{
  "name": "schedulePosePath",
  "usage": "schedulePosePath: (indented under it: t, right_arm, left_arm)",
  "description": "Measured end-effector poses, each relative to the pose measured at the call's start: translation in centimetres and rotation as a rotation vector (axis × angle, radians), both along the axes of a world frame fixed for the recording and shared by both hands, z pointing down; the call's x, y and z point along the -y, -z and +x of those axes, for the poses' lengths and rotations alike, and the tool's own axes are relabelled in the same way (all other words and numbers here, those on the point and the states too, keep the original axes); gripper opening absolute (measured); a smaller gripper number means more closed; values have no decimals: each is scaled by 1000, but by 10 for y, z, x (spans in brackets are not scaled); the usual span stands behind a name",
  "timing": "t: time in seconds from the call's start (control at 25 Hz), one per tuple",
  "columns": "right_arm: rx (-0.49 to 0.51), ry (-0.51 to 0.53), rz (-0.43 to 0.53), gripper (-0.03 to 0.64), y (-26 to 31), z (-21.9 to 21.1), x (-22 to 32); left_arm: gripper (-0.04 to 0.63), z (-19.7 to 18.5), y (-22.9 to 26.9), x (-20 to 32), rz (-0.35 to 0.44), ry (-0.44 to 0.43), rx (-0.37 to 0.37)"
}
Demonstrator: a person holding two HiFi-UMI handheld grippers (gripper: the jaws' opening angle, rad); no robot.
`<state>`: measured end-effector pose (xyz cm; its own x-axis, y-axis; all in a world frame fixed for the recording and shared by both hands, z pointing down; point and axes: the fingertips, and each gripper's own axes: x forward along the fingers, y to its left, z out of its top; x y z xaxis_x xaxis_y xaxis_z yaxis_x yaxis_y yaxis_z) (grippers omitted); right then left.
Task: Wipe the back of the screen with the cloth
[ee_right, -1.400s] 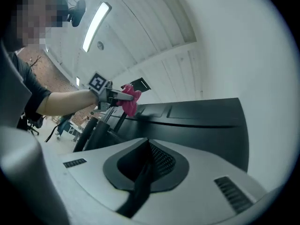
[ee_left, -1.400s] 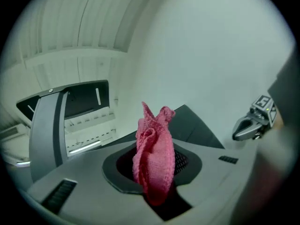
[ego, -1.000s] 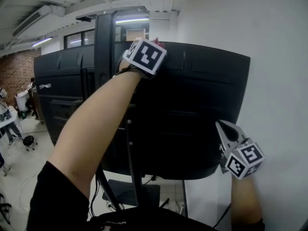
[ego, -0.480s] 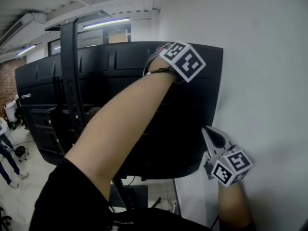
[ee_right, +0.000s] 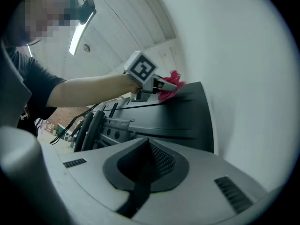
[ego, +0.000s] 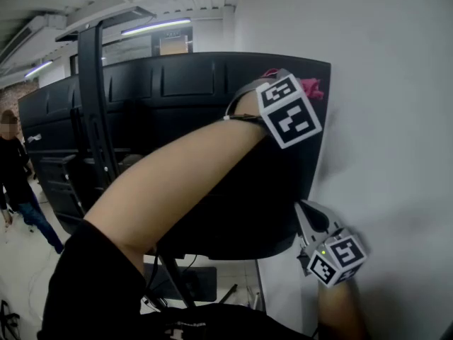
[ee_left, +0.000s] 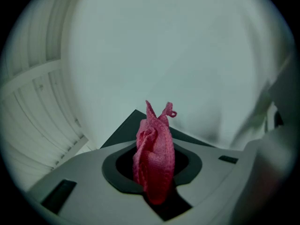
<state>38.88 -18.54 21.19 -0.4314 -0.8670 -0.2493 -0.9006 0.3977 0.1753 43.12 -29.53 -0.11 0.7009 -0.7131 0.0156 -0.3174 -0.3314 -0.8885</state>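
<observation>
The screen's black back [ego: 205, 119] fills the middle of the head view. My left gripper [ego: 303, 85] is shut on a pink cloth [ego: 311, 88] and holds it against the screen's upper right corner. In the left gripper view the cloth [ee_left: 154, 153] stands bunched between the jaws, with the screen's corner [ee_left: 125, 131] just beyond it. My right gripper [ego: 306, 211] sits by the screen's lower right edge, jaws together and empty. The right gripper view looks up along the screen's back [ee_right: 178, 121] to the left gripper [ee_right: 161, 83] and the cloth [ee_right: 171, 89].
A white wall [ego: 389, 119] stands close behind the screen on the right. A black stand pole [ego: 90, 112] runs up the left part of the screen, with its base [ego: 195, 282] on the floor. A person [ego: 14, 176] stands at the far left.
My left gripper has slid right along the screen's top with the cloth, reaching the upper right corner. The right gripper has stayed by the lower right edge.
</observation>
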Motion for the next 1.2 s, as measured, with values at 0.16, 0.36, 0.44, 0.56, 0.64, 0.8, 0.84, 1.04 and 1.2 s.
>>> schedulePosePath:
  t: [0.16, 0.36, 0.44, 0.56, 0.64, 0.8, 0.84, 1.04, 1.2]
  right_arm:
    - [-50, 56, 10, 0, -2, -29, 6]
    - [-59, 81, 10, 0, -2, -46, 11]
    - [-49, 69, 4, 0, -4, -43, 16]
    - [-38, 61, 6, 0, -3, -43, 16]
    - [-31, 51, 7, 0, -4, -40, 12]
    - [-17, 32, -10, 0, -14, -33, 6]
    - [-14, 23, -16, 0, -17, -29, 4]
    - [16, -52, -50, 0, -32, 5, -6]
    - [23, -77, -56, 0, -35, 16, -13]
  left_arm:
    - [93, -142, -24, -3, 190, 129, 303]
    - [94, -295, -64, 42, 206, 503, 524]
    - [94, -299, -68, 57, 200, 532, 543]
    - [92, -276, -72, 65, 199, 524, 577]
    - [94, -237, -74, 60, 212, 459, 577]
    - [94, -132, -79, 49, 246, 324, 622]
    - [94, -106, -80, 46, 250, 294, 629]
    - [94, 2, -89, 32, 268, 170, 635]
    - [94, 27, -95, 20, 235, 60, 595]
